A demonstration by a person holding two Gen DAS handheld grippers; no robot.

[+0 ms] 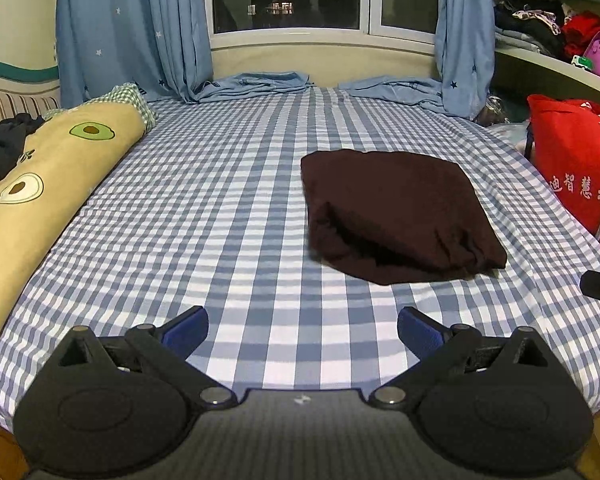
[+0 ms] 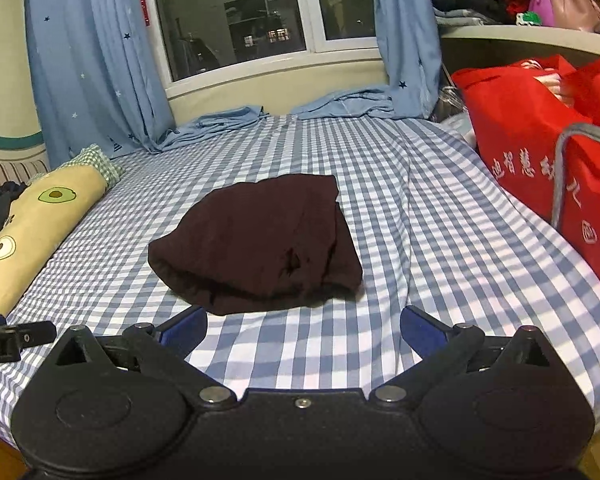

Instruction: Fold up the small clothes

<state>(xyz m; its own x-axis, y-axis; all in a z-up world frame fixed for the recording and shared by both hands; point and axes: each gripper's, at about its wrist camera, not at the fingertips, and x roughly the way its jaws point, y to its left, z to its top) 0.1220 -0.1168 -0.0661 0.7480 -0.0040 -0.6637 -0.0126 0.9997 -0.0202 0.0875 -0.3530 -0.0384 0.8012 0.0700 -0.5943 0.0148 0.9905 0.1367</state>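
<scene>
A dark brown garment (image 1: 396, 212) lies folded into a compact bundle on the blue-and-white checked bed sheet (image 1: 228, 208). In the right wrist view the same garment (image 2: 256, 244) sits just beyond the fingers, its thick rolled edge facing me. My left gripper (image 1: 302, 332) hangs open above bare sheet, to the near left of the bundle, with nothing between its blue pads. My right gripper (image 2: 304, 332) is also open and empty, a short way in front of the bundle. A tip of the right gripper shows at the right edge of the left wrist view.
A yellow avocado-print pillow (image 1: 40, 184) runs along the left side with dark clothing (image 1: 0, 148) on it. A red fabric bag (image 2: 540, 152) stands at the bed's right edge. Blue curtains (image 1: 132, 28) drape onto the far end below a window. A cluttered shelf (image 1: 552, 32) is upper right.
</scene>
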